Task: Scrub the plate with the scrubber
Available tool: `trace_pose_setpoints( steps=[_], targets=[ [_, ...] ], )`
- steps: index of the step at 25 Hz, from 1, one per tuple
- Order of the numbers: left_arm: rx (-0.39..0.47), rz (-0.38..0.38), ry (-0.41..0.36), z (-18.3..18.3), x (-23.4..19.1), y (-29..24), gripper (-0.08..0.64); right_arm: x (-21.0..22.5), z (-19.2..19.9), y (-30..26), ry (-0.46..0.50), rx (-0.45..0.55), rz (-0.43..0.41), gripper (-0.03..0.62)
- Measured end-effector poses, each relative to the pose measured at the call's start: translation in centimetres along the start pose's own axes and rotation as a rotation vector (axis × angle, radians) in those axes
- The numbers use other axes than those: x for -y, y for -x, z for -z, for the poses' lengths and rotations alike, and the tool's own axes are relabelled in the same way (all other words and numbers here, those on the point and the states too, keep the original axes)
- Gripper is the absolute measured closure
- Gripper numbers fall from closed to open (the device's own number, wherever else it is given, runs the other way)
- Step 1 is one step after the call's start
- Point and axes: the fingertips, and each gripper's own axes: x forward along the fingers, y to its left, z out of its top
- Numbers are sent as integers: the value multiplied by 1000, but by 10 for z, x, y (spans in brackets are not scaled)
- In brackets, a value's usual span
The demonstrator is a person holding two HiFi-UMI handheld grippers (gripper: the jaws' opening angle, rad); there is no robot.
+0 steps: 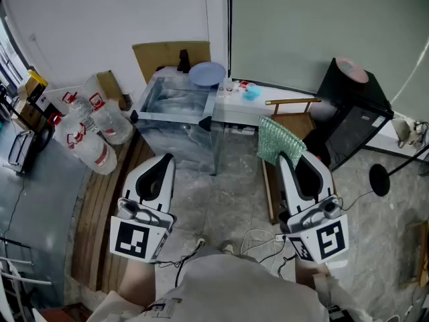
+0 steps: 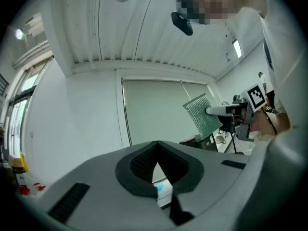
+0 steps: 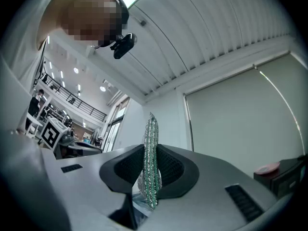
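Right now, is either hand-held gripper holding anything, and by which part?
The right hand-held gripper pinches the green scrubber by one edge; most of it sticks out in front. The left hand-held gripper is shut on nothing.

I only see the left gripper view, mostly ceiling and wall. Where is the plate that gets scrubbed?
Observer: The head view shows the plate ahead, at the far corner of a clear tub.
Operator: Is that green mesh thing really gripped?
Observer: Yes. Seen from its own camera, the right gripper has its jaws pressed on the scrubber, which stands edge-on between them.
Operator: Anything beside the tub?
Observer: Big water bottles lie to its left.
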Motion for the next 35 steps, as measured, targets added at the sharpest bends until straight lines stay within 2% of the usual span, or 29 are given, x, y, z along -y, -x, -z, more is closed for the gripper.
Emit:
trace_pose_setpoints(
  steps=[4,14,20,28,35],
  targets=[
    [-8,-1,-8,-3,1,-3,543,-4,-2,-4,-46,6,-42,500],
    [-8,15,19,2,2,-22,543,10,14,-12,-80,-9,-80,499],
    [-18,14,30,13,0,-35,543,22,30,-22,-135,-10,-79,499],
    [-23,16,89,47,-10,-63,543,38,67,-46,-181,-34,-99,499],
    [-14,43,127,82,-36,-98,543,51,106,-88,-165,-68,-86,499]
  ],
)
